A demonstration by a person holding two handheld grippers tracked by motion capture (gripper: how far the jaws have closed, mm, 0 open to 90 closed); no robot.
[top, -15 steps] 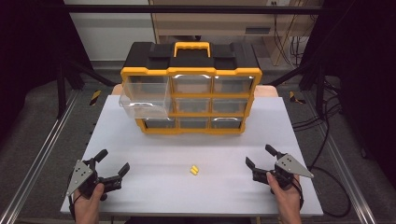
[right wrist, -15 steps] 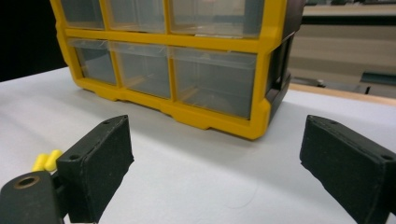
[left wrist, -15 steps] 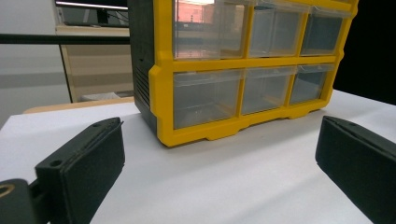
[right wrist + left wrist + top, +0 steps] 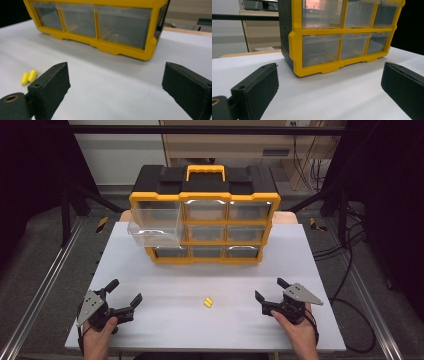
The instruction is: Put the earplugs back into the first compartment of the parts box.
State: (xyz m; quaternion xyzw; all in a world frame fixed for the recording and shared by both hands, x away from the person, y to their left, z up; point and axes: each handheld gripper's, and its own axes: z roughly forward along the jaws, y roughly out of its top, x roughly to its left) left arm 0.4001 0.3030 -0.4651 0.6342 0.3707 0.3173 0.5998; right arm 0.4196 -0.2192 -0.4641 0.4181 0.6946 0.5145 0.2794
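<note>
Two small yellow capsule-shaped pieces [image 4: 207,302] lie side by side on the white table [image 4: 225,275], near its front middle. In the right gripper view the yellow pieces [image 4: 28,77] sit just left of the left jaw. My left gripper [image 4: 125,291] rests low at the front left, open and empty, a hand around it. At the front right my right gripper [image 4: 270,289] stands open too, with nothing between its jaws. Both point toward the yellow and black drawer organizer [image 4: 205,215]. From the left gripper [image 4: 329,72] the organizer [image 4: 337,37] looms close; the right gripper [image 4: 115,72] faces its lower drawers [image 4: 100,25].
The organizer's top-left clear drawer [image 4: 152,227] is pulled out over the table. A yellow handle [image 4: 205,170] tops the case. Metal rails [image 4: 45,285] run along both sides of the table, and cables [image 4: 345,250] lie on the floor to the right.
</note>
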